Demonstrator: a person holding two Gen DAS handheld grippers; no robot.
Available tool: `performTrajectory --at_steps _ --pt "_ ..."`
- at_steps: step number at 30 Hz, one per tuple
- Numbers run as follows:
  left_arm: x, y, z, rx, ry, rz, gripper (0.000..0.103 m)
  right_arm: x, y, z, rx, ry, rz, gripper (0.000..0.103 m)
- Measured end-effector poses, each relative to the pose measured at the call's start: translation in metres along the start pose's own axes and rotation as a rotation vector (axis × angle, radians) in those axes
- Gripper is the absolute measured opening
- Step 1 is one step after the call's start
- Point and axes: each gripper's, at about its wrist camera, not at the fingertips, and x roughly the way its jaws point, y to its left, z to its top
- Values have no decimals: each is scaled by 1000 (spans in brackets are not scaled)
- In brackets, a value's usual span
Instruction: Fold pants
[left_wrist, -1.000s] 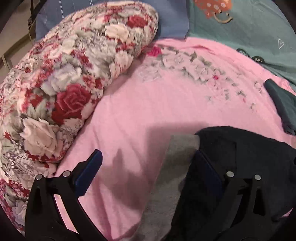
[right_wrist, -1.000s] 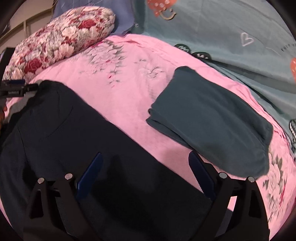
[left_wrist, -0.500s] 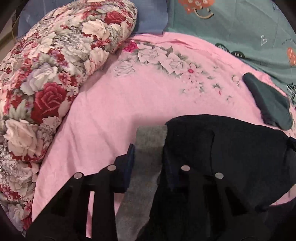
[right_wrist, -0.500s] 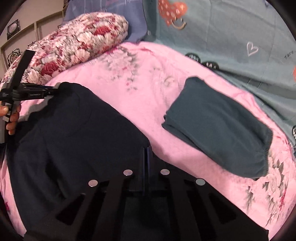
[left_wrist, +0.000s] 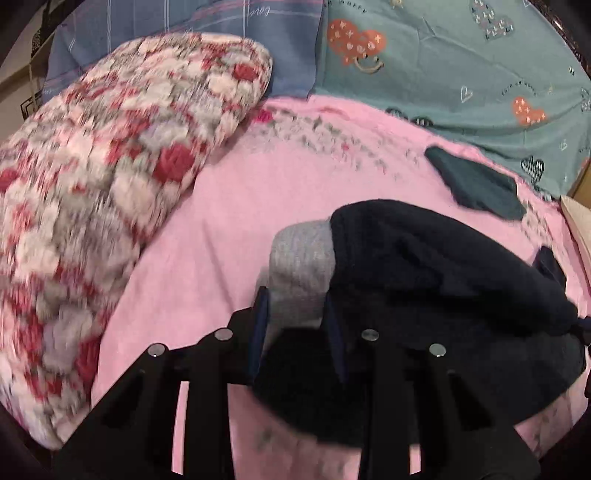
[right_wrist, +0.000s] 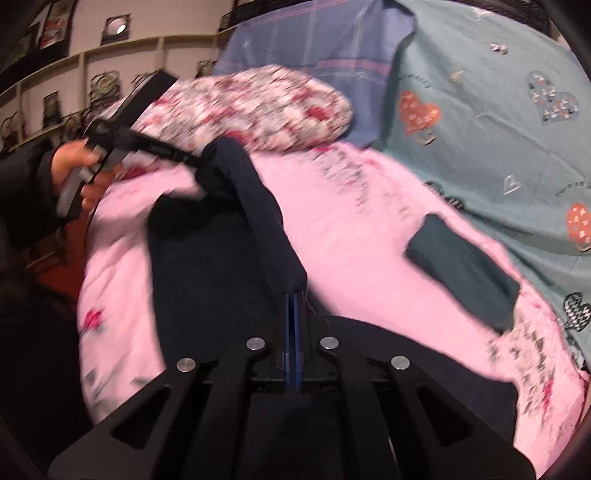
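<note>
Dark navy pants (left_wrist: 436, 273) with a grey waistband (left_wrist: 301, 266) lie on the pink bedspread (left_wrist: 229, 206). My left gripper (left_wrist: 295, 314) is shut on the grey waistband end and holds it lifted. In the right wrist view the pants (right_wrist: 221, 266) hang as a raised ridge between both grippers. My right gripper (right_wrist: 294, 302) is shut on the pants' edge and lifts it. The left gripper (right_wrist: 192, 158) shows at upper left, held by a hand, clamping the far end.
A floral rolled quilt (left_wrist: 110, 177) lies at the left. A folded teal garment (left_wrist: 476, 184) rests on the bedspread at the right, also in the right wrist view (right_wrist: 465, 266). A teal heart-print sheet (left_wrist: 461, 66) covers the back. Wall shelves (right_wrist: 74, 85) stand behind.
Both grippers went from open to shut on the pants, then lifted their ends off the bed; the fabric now hangs bunched between them.
</note>
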Motion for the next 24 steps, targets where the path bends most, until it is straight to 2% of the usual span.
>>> performTrajectory --at_steps 4,6,7,8,10,15,20,22,24 --pt "11 14 -50 -25 77 4 31 27 28 -36 17 100 31 2" --pt "9 17 -60 -39 67 9 32 31 33 -38 18 121 23 2" --pt "5 17 -62 -43 57 10 35 28 33 -37 19 111 16 2" --pt "1 16 -64 -39 48 10 40 24 31 -35 34 92 19 2" --pt "-5 11 -64 -19 28 12 67 20 29 -33 54 87 29 2" --pt "-16 -5 -59 5 8 -14 68 21 40 -37 30 102 22 2" --pt "-33 -17 -55 -55 13 -152 69 21 39 -36 42 87 24 2" --pt "-36 -25 -52 -40 -5 -149 75 21 37 -36 54 87 27 2" --pt "-26 -27 -48 -52 12 -143 75 20 37 -36 59 82 29 2"
